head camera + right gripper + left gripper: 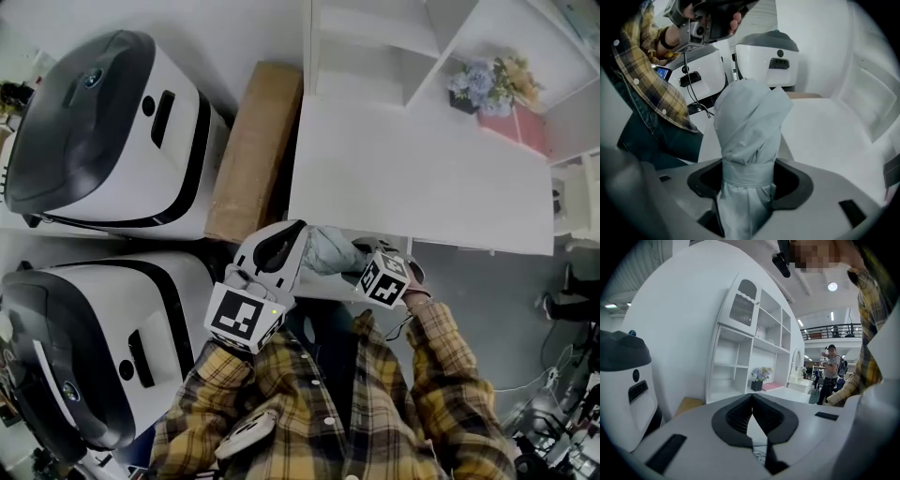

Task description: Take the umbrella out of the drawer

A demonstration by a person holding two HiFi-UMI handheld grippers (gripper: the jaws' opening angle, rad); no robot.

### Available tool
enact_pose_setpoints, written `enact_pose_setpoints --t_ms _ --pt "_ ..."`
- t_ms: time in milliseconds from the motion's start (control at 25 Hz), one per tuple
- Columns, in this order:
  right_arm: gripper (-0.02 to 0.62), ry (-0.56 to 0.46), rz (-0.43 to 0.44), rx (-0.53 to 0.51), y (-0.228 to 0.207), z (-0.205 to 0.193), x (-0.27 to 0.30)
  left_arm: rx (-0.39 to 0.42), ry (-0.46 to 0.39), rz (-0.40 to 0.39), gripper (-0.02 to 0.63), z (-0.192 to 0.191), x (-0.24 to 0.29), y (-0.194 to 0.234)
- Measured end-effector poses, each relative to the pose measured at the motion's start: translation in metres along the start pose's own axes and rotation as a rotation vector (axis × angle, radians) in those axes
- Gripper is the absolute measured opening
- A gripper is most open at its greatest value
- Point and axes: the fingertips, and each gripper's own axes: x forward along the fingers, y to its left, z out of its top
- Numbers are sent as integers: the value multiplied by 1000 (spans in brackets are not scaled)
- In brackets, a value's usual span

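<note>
A white counter (403,178) fills the middle of the head view, with a white shelf unit (370,42) at its back and a bunch of pale flowers (478,82) in a dark pot beside a pink box (514,127). To the left stand two large white-and-black machines (94,131) (84,347), and a brown cardboard slab (255,150) leans between the upper machine and the counter.

A person in a yellow plaid shirt (375,403) stands at the counter's near edge. The right hand-held gripper (747,172) is clamped on a folded pale blue-grey umbrella (750,117), its jaws pressing just at the fabric strap. The umbrella is held in the air before the person's chest, over the counter's near edge. The left hand-held gripper (752,398) has its jaws closed together with nothing between them, close beside the umbrella's free end.
</note>
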Motion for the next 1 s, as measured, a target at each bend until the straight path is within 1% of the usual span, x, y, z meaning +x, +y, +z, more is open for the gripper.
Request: enact_pose_setpoints --t_ms 120,400,600,1000 --pt "301 -46 -44 12 -5 14 -22 9 -17 -12 20 9 2 -1" --pt "301 -179 -170 81 -22 41 -85 27 -59 -52 20 30 10 -9" --pt "301 -285 -286 139 -35 52 -134 43 -87 -94 20 43 17 -21" --pt "301 -544 -520 321 -50 55 -240 66 -114 -190 20 61 37 -42"
